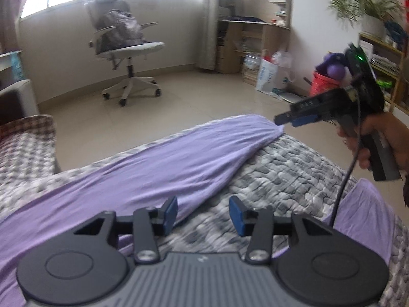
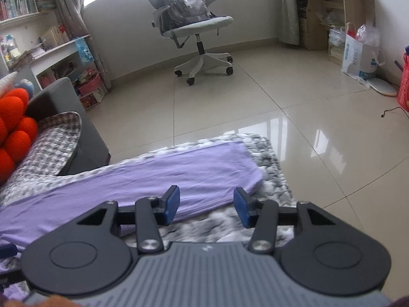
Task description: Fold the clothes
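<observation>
A lilac garment lies stretched in a long strip across a grey mottled quilt. My left gripper hovers open over the strip's near edge, with nothing between its blue pads. A hand holds my right gripper at the strip's far tip, just above the cloth. In the right wrist view the same lilac garment lies flat on the quilt, and my right gripper stands open and empty above its near edge. More lilac cloth shows at the right, partly hidden behind the cable.
An office chair with a bag on it stands on the tiled floor beyond the quilt. A red basket and shelves line the right wall. An orange plush and a grey sofa arm sit at the left.
</observation>
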{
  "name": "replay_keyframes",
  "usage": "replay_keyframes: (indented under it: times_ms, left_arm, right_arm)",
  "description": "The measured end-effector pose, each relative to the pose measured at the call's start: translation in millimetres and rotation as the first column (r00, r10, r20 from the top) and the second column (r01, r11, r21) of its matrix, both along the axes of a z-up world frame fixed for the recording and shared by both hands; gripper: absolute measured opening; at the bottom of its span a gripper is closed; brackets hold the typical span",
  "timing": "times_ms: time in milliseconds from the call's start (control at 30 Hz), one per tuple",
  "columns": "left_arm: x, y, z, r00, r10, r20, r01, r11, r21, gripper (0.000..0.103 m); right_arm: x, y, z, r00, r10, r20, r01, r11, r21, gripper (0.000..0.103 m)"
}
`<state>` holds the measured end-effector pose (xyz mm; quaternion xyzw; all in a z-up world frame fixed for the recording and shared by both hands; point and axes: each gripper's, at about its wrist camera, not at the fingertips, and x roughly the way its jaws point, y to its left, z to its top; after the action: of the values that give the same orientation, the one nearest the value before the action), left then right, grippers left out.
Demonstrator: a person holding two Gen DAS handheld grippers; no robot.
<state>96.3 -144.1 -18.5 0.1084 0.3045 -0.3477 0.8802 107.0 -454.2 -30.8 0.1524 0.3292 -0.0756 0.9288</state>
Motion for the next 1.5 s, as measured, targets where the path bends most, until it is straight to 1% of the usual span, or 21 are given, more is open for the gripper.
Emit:
replay_keyframes:
  times_ms: [67, 167, 333, 400, 500, 567, 633, 700, 767, 800, 933, 1033, 1100, 1233, 1333, 1367, 1400, 1500]
  left_arm:
    - [-3.3, 10.9, 8.0, 0.999, 0.037, -0.010, -0.037, 0.999, -0.007, 0.050]
    - [-7.8, 27.2, 21.2, 0.995, 0.099, -0.029, -0.100, 0.995, -0.022, 0.053]
    - [-11.8, 53.3, 42.6, 0.978, 0.189, -0.088, -0.193, 0.980, -0.047, 0.055]
    - [-12.7, 65.2, 49.5, 0.966, 0.233, -0.114, -0.241, 0.968, -0.062, 0.055]
    - [-14.4, 88.2, 57.3, 0.939, 0.312, -0.146, -0.326, 0.942, -0.083, 0.055]
    - [-16.5, 102.4, 59.0, 0.919, 0.362, -0.158, -0.378, 0.922, -0.084, 0.055]
    - [-19.6, 114.4, 57.7, 0.901, 0.410, -0.142, -0.423, 0.903, -0.074, 0.054]
    - [-21.9, 125.8, 53.3, 0.889, 0.437, -0.136, -0.448, 0.892, -0.056, 0.053]
    - [-22.6, 137.9, 45.6, 0.880, 0.453, -0.141, -0.465, 0.883, -0.061, 0.049]
    - [-22.6, 142.2, 41.8, 0.882, 0.452, -0.135, -0.463, 0.884, -0.061, 0.044]
    - [-20.0, 145.4, 21.8, 0.894, 0.437, -0.097, -0.443, 0.895, -0.050, 0.035]
    - [-19.3, 141.6, 9.6, 0.917, 0.393, -0.071, -0.398, 0.915, -0.069, 0.030]
    - [-16.8, 138.2, -1.6, 0.929, 0.365, -0.063, -0.369, 0.926, -0.077, 0.022]
    - [-8.2, 130.0, -23.0, 0.944, 0.325, -0.063, -0.328, 0.943, -0.053, 0.020]
    - [-1.7, 123.1, -32.0, 0.951, 0.301, -0.068, -0.304, 0.952, -0.033, 0.020]
    - [0.4, 120.7, -34.9, 0.953, 0.294, -0.070, -0.296, 0.955, -0.026, 0.020]
    - [2.6, 118.4, -37.9, 0.956, 0.286, -0.072, -0.288, 0.958, -0.019, 0.020]
    - [2.3, 111.4, -44.0, 0.957, 0.287, -0.047, -0.287, 0.958, 0.017, 0.020]
  right_arm:
    - [-4.3, 6.6, 5.3, 1.000, 0.007, 0.007, -0.007, 1.000, 0.016, 0.051]
    - [-10.6, 21.2, 18.3, 1.000, 0.012, 0.029, -0.012, 1.000, 0.004, 0.051]
    - [-26.0, 47.8, 41.3, 0.998, 0.033, 0.059, -0.033, 0.999, 0.000, 0.052]
    - [-31.4, 57.6, 49.0, 0.997, 0.048, 0.067, -0.049, 0.999, 0.008, 0.057]
    - [-37.7, 74.4, 59.5, 0.995, 0.077, 0.070, -0.078, 0.997, 0.021, 0.057]
    - [-40.2, 86.2, 63.1, 0.993, 0.100, 0.067, -0.103, 0.994, 0.043, 0.057]
    - [-42.2, 98.3, 63.3, 0.991, 0.116, 0.072, -0.120, 0.991, 0.060, 0.057]
    - [-40.5, 110.6, 58.8, 0.989, 0.128, 0.070, -0.135, 0.985, 0.105, 0.057]
    - [-37.2, 122.4, 51.5, 0.988, 0.138, 0.069, -0.147, 0.977, 0.153, 0.057]
    - [-35.6, 128.9, 47.2, 0.988, 0.140, 0.069, -0.151, 0.973, 0.176, 0.057]
    - [-24.2, 142.5, 24.5, 0.988, 0.143, 0.061, -0.154, 0.949, 0.275, 0.057]
    - [-17.4, 146.9, 7.0, 0.989, 0.140, 0.055, -0.150, 0.931, 0.334, 0.057]
    - [-14.1, 146.7, -2.0, 0.990, 0.137, 0.045, -0.144, 0.922, 0.361, 0.057]
    - [-3.2, 143.0, -18.8, 0.989, 0.145, 0.007, -0.133, 0.890, 0.436, 0.054]
    - [-4.8, 139.0, -28.1, 0.992, 0.130, -0.005, -0.113, 0.882, 0.457, 0.052]
    - [-5.2, 138.7, -30.1, 0.992, 0.124, 0.003, -0.111, 0.881, 0.460, 0.046]
    - [-5.7, 138.4, -32.0, 0.993, 0.117, 0.012, -0.109, 0.879, 0.464, 0.043]
    - [-8.3, 137.9, -34.5, 0.995, 0.099, 0.032, -0.103, 0.879, 0.466, 0.040]
